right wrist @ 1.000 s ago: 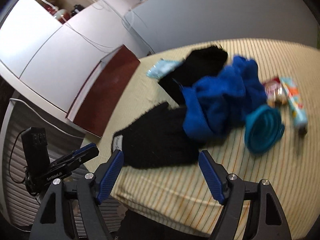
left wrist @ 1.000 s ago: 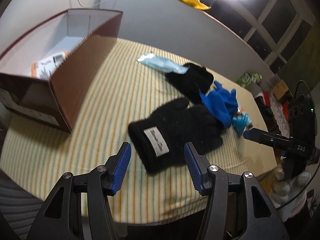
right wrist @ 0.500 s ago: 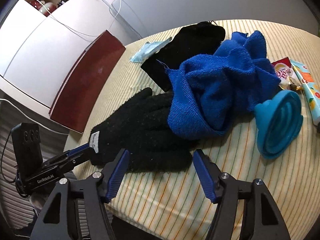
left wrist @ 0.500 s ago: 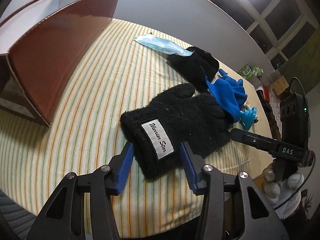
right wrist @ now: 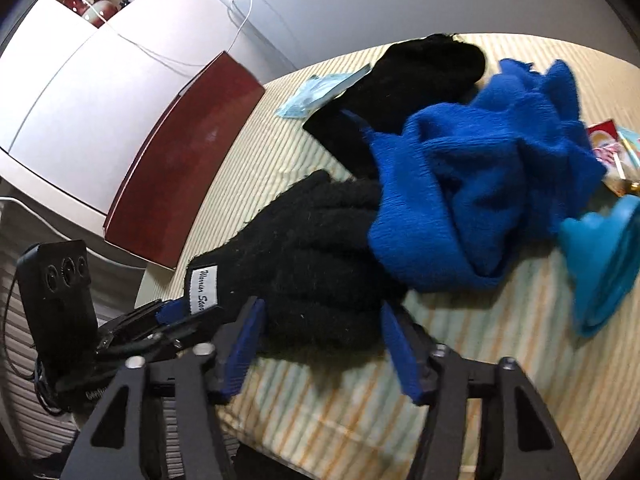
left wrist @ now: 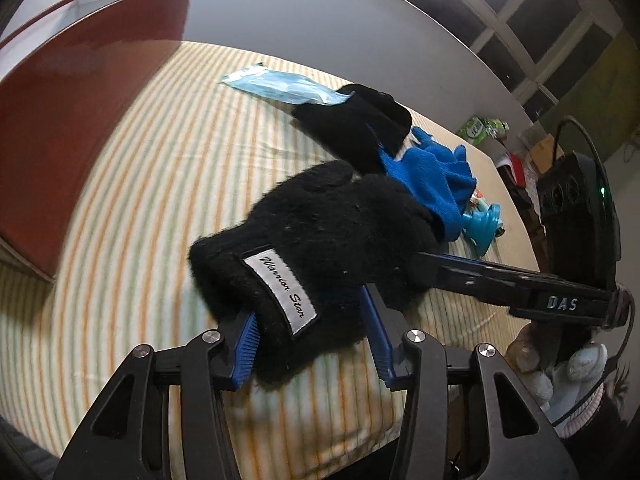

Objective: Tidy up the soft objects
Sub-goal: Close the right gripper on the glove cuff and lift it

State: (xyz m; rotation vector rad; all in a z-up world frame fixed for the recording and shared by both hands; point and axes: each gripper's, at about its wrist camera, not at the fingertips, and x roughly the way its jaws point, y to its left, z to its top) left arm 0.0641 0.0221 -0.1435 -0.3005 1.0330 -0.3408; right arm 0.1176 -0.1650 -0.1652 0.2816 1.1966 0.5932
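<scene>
A fuzzy black glove [left wrist: 320, 240] with a white label lies on the striped tablecloth; it also shows in the right wrist view [right wrist: 308, 264]. My left gripper [left wrist: 308, 340] is open with its blue jaws around the glove's cuff. My right gripper [right wrist: 320, 336] is open with its jaws around the glove's finger end. A blue knit cloth [right wrist: 480, 192] overlaps the glove's far side and also shows in the left wrist view [left wrist: 436, 176]. A second black cloth [left wrist: 356, 128] lies behind it.
A dark red open box [left wrist: 80, 92] stands at the left of the table. A light blue face mask [left wrist: 280, 86], a teal collapsible cup [right wrist: 604, 264] and snack packets [right wrist: 612, 156] lie around the pile. The table's front edge [left wrist: 280, 432] is close below the grippers.
Both grippers have moved forward onto the black glove from opposite ends. The left jaws now straddle its cuff, the right jaws its finger end. The glove looks slightly bunched.
</scene>
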